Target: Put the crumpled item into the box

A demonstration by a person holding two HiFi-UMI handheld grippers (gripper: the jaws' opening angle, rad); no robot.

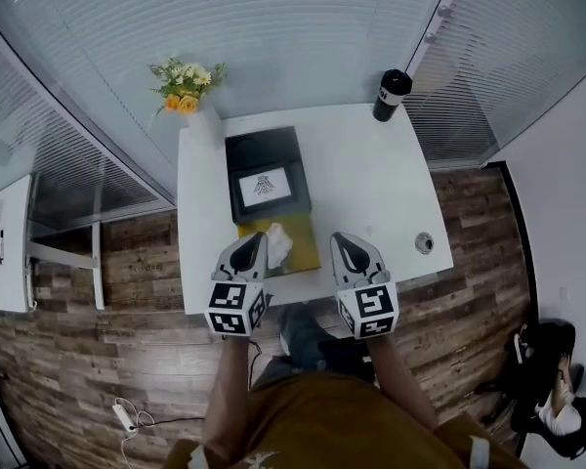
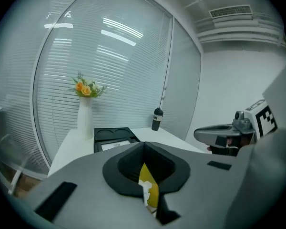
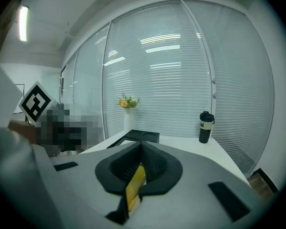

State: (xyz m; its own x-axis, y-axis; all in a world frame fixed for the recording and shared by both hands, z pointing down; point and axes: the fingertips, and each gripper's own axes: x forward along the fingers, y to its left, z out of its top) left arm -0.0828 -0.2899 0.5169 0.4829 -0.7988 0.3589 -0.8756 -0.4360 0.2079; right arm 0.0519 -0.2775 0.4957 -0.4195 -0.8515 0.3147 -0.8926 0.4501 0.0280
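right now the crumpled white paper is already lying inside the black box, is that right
Not quite. The crumpled white paper is not inside the black box. The head view shows it lying on the yellow panel just in front of the box, towards the table's near edge.

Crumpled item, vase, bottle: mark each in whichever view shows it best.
crumpled item [image 1: 278,244], head view, its white middle
vase [image 2: 85,120], left gripper view, its white body
bottle [image 3: 205,135], right gripper view, its lower body
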